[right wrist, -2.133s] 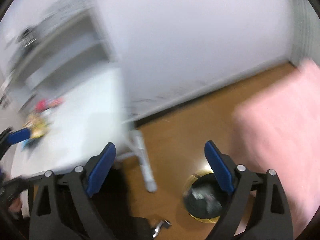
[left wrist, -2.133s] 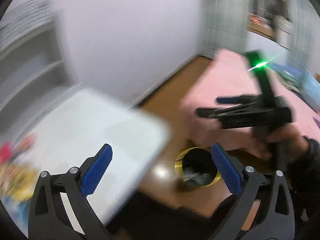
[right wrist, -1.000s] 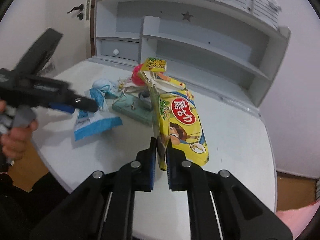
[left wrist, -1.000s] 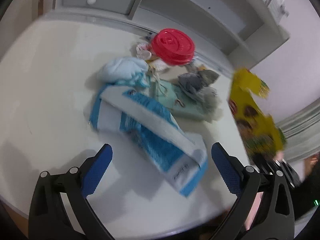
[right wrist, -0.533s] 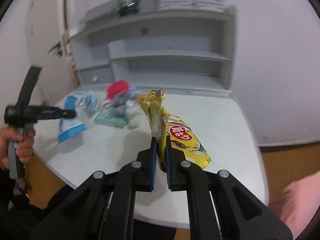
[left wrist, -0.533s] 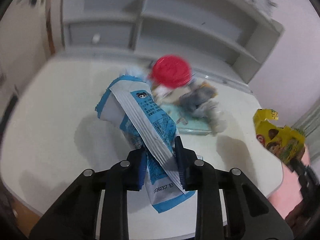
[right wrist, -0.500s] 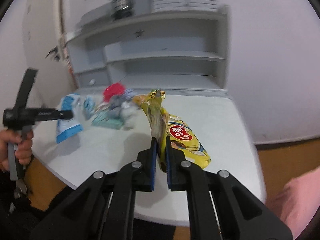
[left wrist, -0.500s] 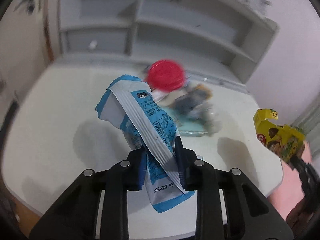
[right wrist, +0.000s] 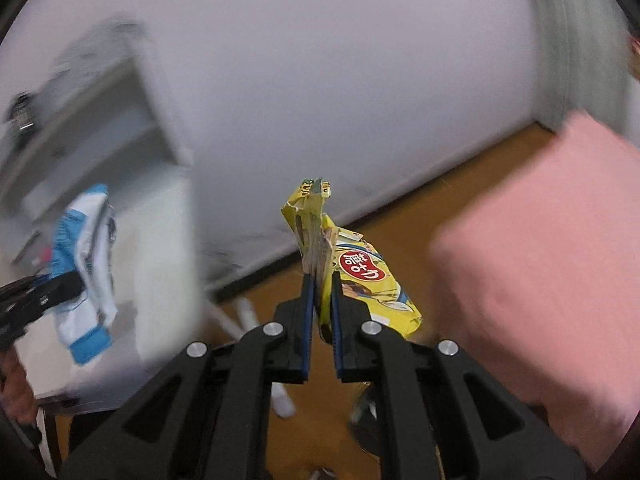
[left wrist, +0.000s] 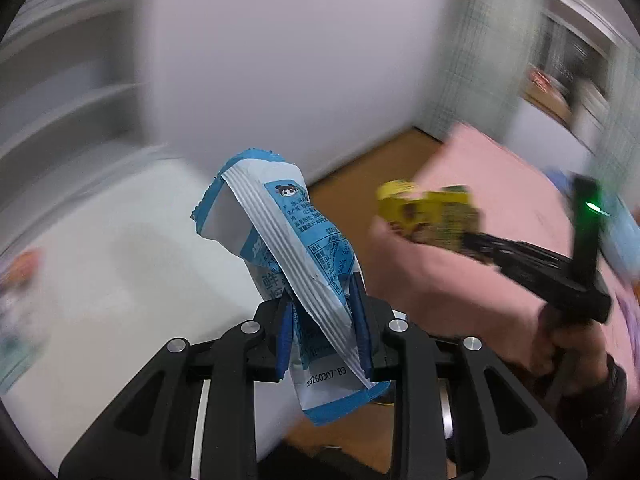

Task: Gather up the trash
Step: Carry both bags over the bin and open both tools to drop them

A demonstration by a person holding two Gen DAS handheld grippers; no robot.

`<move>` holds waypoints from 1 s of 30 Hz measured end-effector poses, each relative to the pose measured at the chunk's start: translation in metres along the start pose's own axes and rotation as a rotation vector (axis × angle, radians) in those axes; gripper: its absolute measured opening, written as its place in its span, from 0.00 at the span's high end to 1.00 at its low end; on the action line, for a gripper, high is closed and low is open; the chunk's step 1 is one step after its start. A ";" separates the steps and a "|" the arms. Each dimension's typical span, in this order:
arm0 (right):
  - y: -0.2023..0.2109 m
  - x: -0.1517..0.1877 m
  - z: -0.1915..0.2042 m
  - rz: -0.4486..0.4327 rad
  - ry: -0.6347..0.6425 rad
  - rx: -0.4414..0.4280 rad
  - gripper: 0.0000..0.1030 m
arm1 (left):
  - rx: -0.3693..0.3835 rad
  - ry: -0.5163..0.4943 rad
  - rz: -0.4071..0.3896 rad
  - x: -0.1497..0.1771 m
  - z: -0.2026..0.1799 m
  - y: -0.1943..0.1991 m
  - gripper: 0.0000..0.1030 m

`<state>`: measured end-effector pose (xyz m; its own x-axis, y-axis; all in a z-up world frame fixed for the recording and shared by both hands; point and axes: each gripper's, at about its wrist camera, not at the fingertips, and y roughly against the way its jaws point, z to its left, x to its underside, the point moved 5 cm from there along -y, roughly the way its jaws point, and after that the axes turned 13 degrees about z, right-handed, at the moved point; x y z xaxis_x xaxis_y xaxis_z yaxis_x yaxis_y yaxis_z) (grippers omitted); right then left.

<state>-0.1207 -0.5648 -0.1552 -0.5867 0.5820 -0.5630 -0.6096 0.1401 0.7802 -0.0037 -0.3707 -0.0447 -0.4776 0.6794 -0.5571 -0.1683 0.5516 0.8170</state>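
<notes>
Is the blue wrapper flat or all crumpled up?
Crumpled. The blue wrapper is bent and creased where the left gripper pinches it, and its top end folds over.

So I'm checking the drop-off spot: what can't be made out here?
- Bin: right wrist view, almost all hidden behind the right gripper and yellow wrapper.
- Table leftovers: left wrist view, motion blur.
- Blue wrapper print: mostly too small to read.

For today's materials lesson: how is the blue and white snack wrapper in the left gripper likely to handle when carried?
The blue and white wrapper looks crumpled and folded, so probably floppy. It seems flattened, likely light. The left gripper pinches only its lower part, so it may sway.
</notes>
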 end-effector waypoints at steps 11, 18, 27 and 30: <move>-0.124 0.106 -0.150 0.430 -0.324 0.129 0.92 | 0.142 -0.247 0.283 0.035 -0.103 -0.199 0.75; -0.164 0.140 -0.163 0.568 -0.396 0.083 0.91 | 0.132 -0.204 0.400 0.050 -0.095 -0.267 0.75; -0.158 0.131 -0.166 0.521 -0.431 0.060 0.12 | 0.135 -0.207 0.434 0.059 -0.106 -0.277 0.75; -0.149 0.122 -0.166 0.469 -0.425 0.066 0.12 | 0.136 -0.209 0.442 0.062 -0.105 -0.282 0.75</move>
<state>-0.1897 -0.6472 -0.3854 -0.5126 0.8586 -0.0102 -0.2966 -0.1659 0.9405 -0.0768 -0.5350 -0.2936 -0.2927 0.9367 -0.1921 0.1315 0.2384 0.9622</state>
